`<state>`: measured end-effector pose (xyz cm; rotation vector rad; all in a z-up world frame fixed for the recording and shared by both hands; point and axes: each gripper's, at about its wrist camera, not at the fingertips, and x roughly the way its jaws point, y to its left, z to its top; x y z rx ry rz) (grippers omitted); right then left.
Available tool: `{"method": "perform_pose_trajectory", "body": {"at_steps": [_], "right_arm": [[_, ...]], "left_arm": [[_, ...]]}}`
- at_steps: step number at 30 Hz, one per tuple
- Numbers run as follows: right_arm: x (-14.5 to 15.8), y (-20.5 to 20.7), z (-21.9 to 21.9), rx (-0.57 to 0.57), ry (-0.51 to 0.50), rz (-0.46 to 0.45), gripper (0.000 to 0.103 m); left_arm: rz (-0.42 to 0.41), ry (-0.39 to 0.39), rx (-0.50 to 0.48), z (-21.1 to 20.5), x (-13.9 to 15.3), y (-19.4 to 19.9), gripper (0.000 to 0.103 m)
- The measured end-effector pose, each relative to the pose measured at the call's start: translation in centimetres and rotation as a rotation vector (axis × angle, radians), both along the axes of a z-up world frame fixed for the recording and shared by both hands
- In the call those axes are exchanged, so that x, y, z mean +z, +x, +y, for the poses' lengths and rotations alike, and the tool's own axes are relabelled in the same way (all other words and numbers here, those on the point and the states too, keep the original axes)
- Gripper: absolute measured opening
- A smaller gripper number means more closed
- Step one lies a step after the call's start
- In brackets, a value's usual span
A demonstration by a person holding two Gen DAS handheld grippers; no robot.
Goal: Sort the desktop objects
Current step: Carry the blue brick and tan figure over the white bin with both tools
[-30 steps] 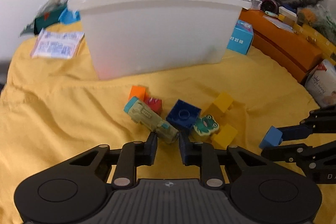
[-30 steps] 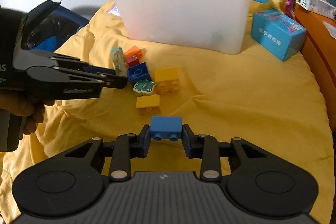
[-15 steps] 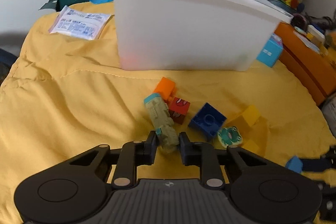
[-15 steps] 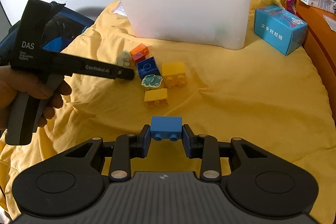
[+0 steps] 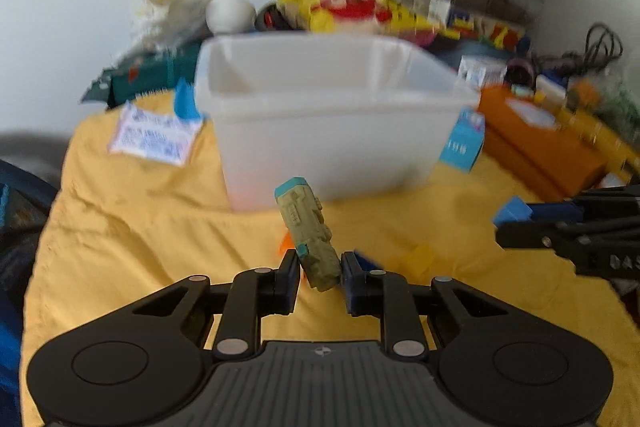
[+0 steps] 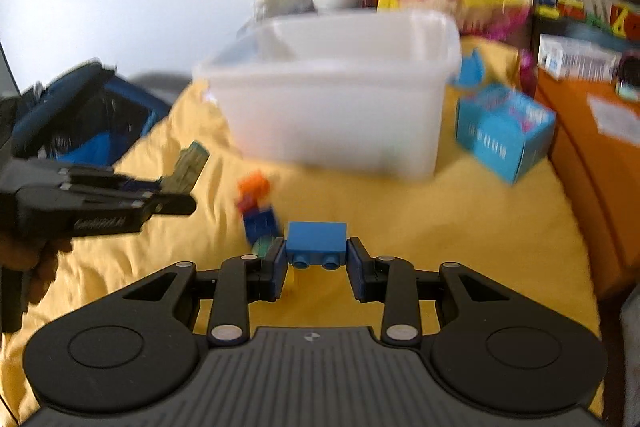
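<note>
left gripper (image 5: 320, 277) pinches the near end of the olive toy truck (image 5: 307, 231), most of it sticking out fwd & tilted up toward the white bin (image 5: 332, 131). right gripper (image 6: 317, 261) is clamped on a blue brick (image 6: 317, 242), studs facing the cam, held square btwn the pads. both loads look clear of the yellow cloth (image 5: 132, 227), near side of the bin.

risks, imo: truck is held at one tip only, long body cantilevered, so a quick swing could pivot it in the pads or drop it short of the bin wall. both tools head for the same opening, so they could bump. frames are blurry, so exact contact is hard to tell.

materials: truck is hard moulded plastic, ridged, w/ teal cap at far end. brick is smooth, boxy, easy grip. bin is translucent, thin-walled, rolled rim. cloth is soft, wrinkled. loose bricks (image 6: 256, 203) lie on it, left of the blue brick.
</note>
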<state>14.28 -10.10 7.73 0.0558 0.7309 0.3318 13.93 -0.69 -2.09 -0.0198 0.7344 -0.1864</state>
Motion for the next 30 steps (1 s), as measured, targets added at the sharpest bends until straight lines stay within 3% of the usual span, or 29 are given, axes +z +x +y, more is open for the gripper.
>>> {"method": "perform_pose_trajectory", "body": {"at_steps": [13, 30], "right_arm": [[7.6, 3.4, -1.7, -0.028, 0.037, -0.153, 0.035], [13.7, 8.2, -3.3, -0.042, 0.013, -0.25, 0.035]], "left_arm": [[-0.104, -0.037, 0.042, 0.5, 7.4, 1.6, 0.025], [-0.148, -0.064, 0.052, 1.2, 12.6, 7.1, 0.025]]}}
